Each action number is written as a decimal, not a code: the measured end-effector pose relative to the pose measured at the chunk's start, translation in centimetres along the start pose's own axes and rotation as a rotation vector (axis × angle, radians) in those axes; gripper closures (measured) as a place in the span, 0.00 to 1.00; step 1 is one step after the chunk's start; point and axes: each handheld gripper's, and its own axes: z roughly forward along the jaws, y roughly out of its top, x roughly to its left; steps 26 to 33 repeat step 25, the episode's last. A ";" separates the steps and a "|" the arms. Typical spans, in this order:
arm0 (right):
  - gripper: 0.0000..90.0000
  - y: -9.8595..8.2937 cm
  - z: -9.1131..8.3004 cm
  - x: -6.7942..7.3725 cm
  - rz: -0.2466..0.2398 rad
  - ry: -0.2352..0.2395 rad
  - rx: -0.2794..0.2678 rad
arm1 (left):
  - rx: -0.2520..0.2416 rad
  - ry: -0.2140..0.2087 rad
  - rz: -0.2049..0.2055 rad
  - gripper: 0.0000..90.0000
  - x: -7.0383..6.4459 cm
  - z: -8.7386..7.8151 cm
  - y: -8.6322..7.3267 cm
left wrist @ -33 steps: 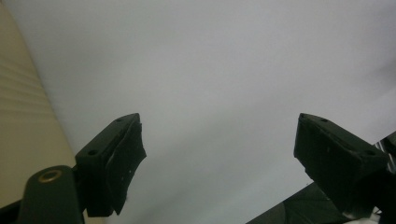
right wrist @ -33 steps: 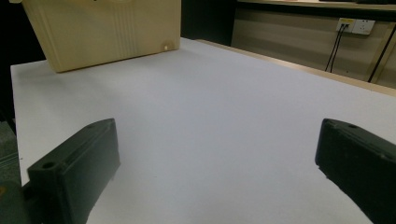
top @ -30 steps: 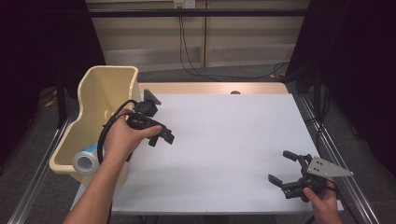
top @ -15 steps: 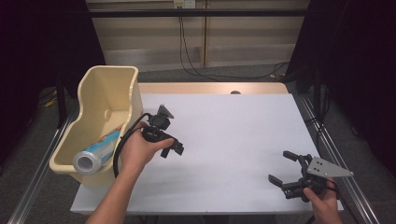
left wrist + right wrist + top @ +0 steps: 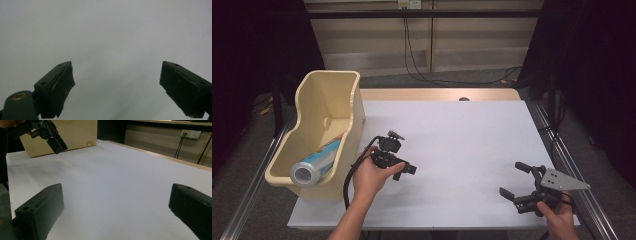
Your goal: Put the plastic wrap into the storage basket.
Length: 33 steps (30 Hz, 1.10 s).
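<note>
Table point(image 5: 462, 130): white top, wooden strip along far edge.

Bin point(image 5: 323, 107): cream plastic, stands on table's left edge, long side running near-to-far. Inside it lies a roll point(image 5: 317, 162) w/ silver end cap facing the near end, blue-and-white wrap, tilted along the bin floor. In the right gripper view the bin point(image 5: 70, 132) shows at top left, beyond the white top.

Left gripper point(image 5: 404, 169): held in the left hand point(image 5: 369, 175), over the table just right of the bin's near corner. Jaws spread apart, nothing between them. The left gripper view confirms: left gripper point(image 5: 117, 82) w/ both black jaws wide apart, plain white surface behind, close. Cable loops from gripper down past the wrist. Roll is to this gripper's left, inside the bin, bin wall between them; not touching.

Right gripper point(image 5: 514, 181): held in the right hand point(image 5: 557, 212) at table's near right corner, grey three-cornered plate on top. Jaws spread, nothing held. In its own view the right gripper point(image 5: 115, 210) looks across bare white top; left gripper point(image 5: 53, 136) appears at upper left in front of the bin.

The two grippers are well apart. Roll is well apart from the right gripper, at the opposite side of the table.
</note>
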 end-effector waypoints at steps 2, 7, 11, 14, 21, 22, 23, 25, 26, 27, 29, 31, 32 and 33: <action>0.00 0.0 0.0 0.0 -0.005 -0.001 -0.001 | -0.068 0.002 0.024 0.12 -0.1 0.1 -0.5; 0.00 0.0 -0.1 0.0 -0.003 -0.003 -0.001 | -0.196 0.026 0.071 0.10 -0.3 0.6 -2.0; 0.00 0.0 0.0 0.0 -0.006 -0.002 -0.001 | -0.339 0.057 0.116 0.10 -0.5 0.7 -3.3; 0.00 0.0 0.0 0.0 -0.007 -0.001 0.003 | -0.479 0.086 0.145 0.08 -0.4 0.5 -4.3; 0.00 0.1 0.0 0.1 -0.010 -0.002 0.000 | -0.669 0.117 0.151 0.07 -0.1 0.1 -5.4; 0.00 0.0 0.0 0.1 -0.011 -0.002 0.001 | -0.668 0.126 0.147 0.06 0.0 0.1 -5.5; 0.00 0.0 0.0 0.1 -0.011 -0.001 0.001 | -0.672 0.124 0.143 0.06 0.1 0.1 -5.5; 0.00 0.0 0.0 0.1 -0.010 0.000 -0.001 | -0.687 0.126 0.144 0.06 0.0 0.0 -5.6; 0.00 0.0 0.0 0.1 -0.010 0.000 -0.001 | -0.687 0.126 0.144 0.06 0.0 0.0 -5.6; 0.00 0.0 0.0 0.1 -0.010 0.000 -0.001 | -0.687 0.126 0.144 0.06 0.0 0.0 -5.6; 0.00 0.0 0.0 0.1 -0.010 0.000 -0.001 | -0.687 0.126 0.144 0.06 0.0 0.0 -5.6; 0.00 0.0 0.0 0.1 -0.010 0.000 -0.001 | -0.687 0.126 0.144 0.06 0.0 0.0 -5.6; 0.00 0.0 0.0 0.1 -0.010 0.000 -0.001 | -0.687 0.126 0.144 0.06 0.0 0.0 -5.6; 0.00 0.0 0.0 0.1 -0.010 0.000 -0.001 | -0.687 0.126 0.144 0.06 0.0 0.0 -5.6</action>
